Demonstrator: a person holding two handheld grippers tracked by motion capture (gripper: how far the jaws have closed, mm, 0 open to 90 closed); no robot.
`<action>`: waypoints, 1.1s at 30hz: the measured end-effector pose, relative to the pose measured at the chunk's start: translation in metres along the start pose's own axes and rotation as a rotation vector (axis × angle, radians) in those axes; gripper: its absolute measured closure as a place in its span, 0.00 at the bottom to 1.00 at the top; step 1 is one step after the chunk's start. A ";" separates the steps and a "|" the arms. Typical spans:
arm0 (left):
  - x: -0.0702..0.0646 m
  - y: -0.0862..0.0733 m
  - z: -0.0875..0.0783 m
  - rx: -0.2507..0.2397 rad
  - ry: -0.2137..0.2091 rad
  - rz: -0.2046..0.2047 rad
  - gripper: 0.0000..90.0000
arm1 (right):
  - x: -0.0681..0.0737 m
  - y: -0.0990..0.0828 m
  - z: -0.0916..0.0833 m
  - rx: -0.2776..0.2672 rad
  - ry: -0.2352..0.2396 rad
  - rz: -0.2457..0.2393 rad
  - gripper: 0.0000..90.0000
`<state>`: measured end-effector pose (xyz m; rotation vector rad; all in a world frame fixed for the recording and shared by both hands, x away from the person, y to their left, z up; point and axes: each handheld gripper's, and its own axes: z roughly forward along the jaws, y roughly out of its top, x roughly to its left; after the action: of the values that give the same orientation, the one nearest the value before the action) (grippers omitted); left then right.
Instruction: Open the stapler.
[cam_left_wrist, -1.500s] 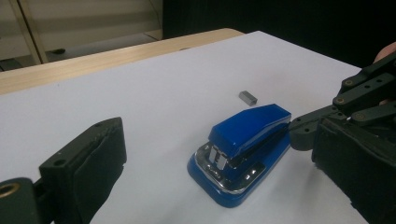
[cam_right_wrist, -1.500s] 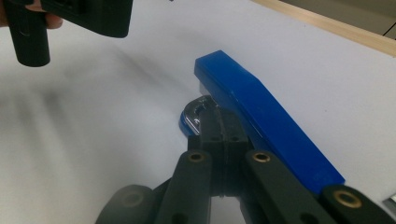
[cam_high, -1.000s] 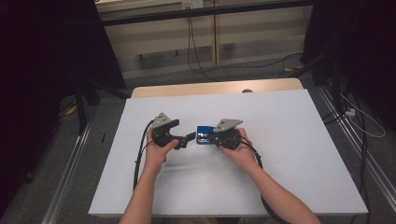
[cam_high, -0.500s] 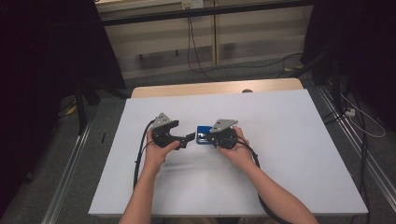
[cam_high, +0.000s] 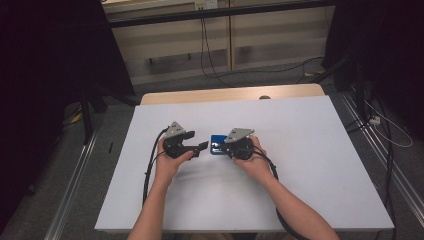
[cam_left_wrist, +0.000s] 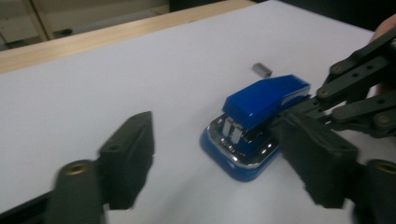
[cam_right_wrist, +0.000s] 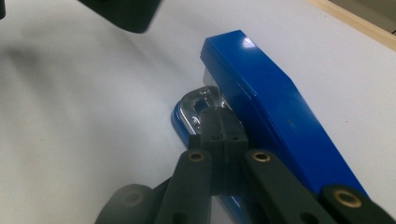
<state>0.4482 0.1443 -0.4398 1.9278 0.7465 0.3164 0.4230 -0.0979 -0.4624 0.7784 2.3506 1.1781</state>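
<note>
High view: blue stapler (cam_high: 218, 148) mid-table (cam_high: 300, 150), between both grippers. Left gripper view: left gripper (cam_left_wrist: 224, 154) half-wide, jaws just been closing, stapler between, untouched. Right gripper view: right gripper (cam_right_wrist: 219, 130) shut, tips wedged beneath the stapler's lid, probably steadying it.

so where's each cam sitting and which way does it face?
High view: above the person's side, looking forward and down on the white table; forearms, left claw, right claw.
Left gripper view: rides the left claw, facing the blue stapler.
Right gripper view: rides the right claw, shut beside the stapler.
Shared: the stapler.
</note>
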 end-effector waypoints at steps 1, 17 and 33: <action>0.000 0.000 0.000 0.000 0.000 0.000 0.40 | 0.000 0.000 0.000 0.000 0.000 0.001 1.00; -0.004 -0.005 0.017 0.109 -0.081 0.010 0.97 | 0.000 0.000 0.000 0.001 0.000 -0.001 1.00; -0.004 -0.005 0.028 0.148 -0.077 0.018 1.00 | 0.000 -0.001 -0.001 0.001 0.002 0.002 1.00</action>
<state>0.4573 0.1231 -0.4570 2.0743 0.7189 0.2008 0.4229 -0.0988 -0.4625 0.7801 2.3530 1.1788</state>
